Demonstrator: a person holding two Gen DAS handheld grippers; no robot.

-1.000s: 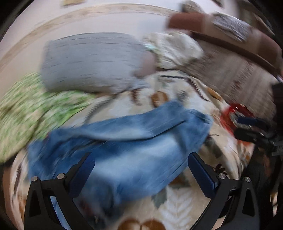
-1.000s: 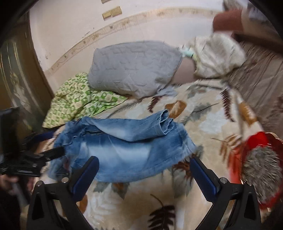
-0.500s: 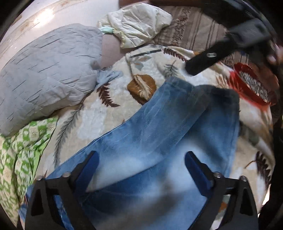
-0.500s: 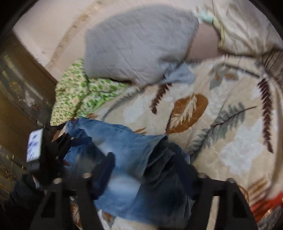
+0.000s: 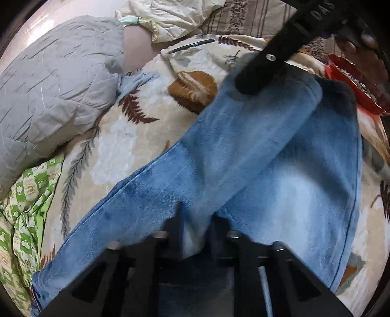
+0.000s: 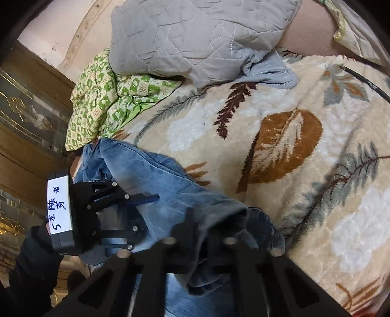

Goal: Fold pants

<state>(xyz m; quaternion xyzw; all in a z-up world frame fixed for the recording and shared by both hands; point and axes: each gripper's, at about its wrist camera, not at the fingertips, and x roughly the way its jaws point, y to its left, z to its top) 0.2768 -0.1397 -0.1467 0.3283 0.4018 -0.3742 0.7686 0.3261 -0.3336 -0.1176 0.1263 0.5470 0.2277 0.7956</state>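
Observation:
Blue jeans [image 5: 256, 170] lie folded on a leaf-patterned blanket [image 5: 126, 136]. My left gripper [image 5: 195, 234] is shut on a fold of the jeans near their lower edge. My right gripper [image 6: 209, 231] is shut on the hem end of the jeans [image 6: 170, 185]. The right gripper's black body shows in the left wrist view [image 5: 273, 58] at the far end of the jeans. The left gripper shows in the right wrist view [image 6: 117, 207] with a white label, pinching the denim.
A grey quilted pillow [image 5: 53, 80] and a green patterned cloth [image 5: 22, 212] lie at the left. A cream pillow [image 5: 175, 17] and a pen [image 5: 192, 45] sit at the back. A red dish [image 5: 353, 80] stands at the right. A wooden cabinet [image 6: 26, 117] is beside the bed.
Both grippers have come down onto the jeans and closed on them, the left on a fold at the near edge, the right on the hem end.

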